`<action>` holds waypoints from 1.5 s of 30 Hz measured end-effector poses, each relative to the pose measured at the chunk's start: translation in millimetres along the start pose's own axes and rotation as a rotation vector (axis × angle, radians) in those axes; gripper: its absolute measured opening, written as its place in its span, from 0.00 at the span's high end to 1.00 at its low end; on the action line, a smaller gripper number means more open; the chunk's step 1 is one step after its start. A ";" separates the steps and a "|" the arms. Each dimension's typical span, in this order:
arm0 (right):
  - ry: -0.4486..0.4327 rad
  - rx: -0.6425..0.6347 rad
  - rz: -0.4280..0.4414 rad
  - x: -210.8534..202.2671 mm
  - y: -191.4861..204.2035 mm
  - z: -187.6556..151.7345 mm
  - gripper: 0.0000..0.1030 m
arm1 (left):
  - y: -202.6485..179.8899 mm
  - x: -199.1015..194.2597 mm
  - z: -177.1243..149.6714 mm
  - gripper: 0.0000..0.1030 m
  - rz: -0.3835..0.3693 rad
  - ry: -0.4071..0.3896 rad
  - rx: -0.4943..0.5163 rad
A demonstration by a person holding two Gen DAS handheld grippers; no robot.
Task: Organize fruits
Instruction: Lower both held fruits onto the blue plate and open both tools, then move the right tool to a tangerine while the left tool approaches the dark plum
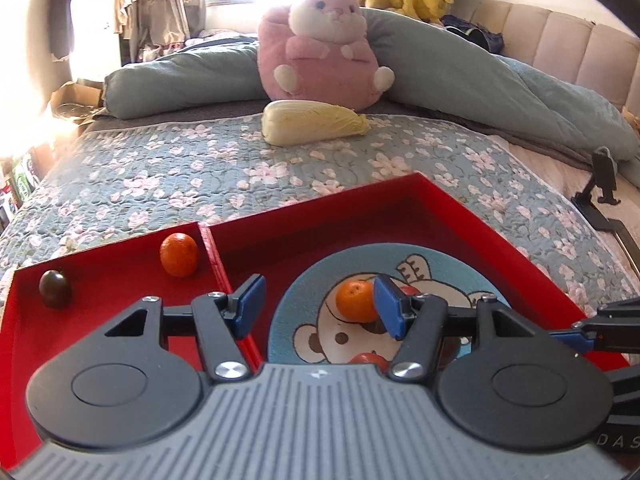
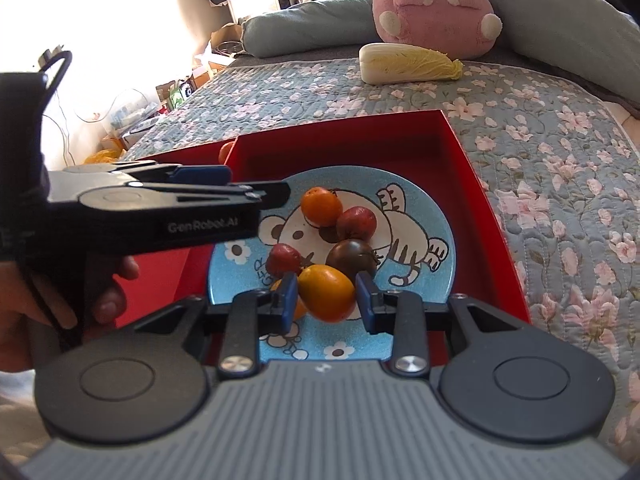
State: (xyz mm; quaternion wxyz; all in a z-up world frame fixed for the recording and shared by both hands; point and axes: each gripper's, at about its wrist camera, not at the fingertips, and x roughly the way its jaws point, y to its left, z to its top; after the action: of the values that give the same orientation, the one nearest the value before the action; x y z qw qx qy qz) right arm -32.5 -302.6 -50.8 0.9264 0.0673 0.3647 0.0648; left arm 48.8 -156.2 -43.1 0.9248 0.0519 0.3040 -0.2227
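Note:
A blue cartoon plate (image 2: 420, 216) lies in the right half of a red box (image 2: 472, 184) and holds several small tomatoes. My right gripper (image 2: 326, 298) is part open, its pads on either side of a yellow-orange tomato (image 2: 326, 292) at the plate's near edge; touch is not clear. My left gripper (image 1: 318, 306) is open above the plate (image 1: 452, 264), with an orange tomato (image 1: 354, 300) beside its right pad. The box's left compartment (image 1: 120, 276) holds an orange tomato (image 1: 179, 255) and a dark tomato (image 1: 55, 289). The left gripper also shows in the right wrist view (image 2: 200, 184).
The box rests on a floral quilt (image 1: 200, 164). A napa cabbage (image 1: 314, 122) and a pink plush toy (image 1: 320, 48) lie beyond it, with a blue-grey duvet (image 1: 480, 72) behind. A black stand (image 1: 604, 192) is at the bed's right edge.

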 end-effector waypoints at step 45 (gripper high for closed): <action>-0.085 -0.107 0.065 61.0 74.1 80.4 0.66 | 174.5 -15.8 -9.4 0.37 0.327 0.051 -0.240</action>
State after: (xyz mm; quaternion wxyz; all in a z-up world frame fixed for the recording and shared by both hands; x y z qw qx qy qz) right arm 61.5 -225.7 -20.4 0.9408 0.0319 0.3187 0.1112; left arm 109.8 8.3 -48.4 0.9401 -0.0042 0.3394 -0.0304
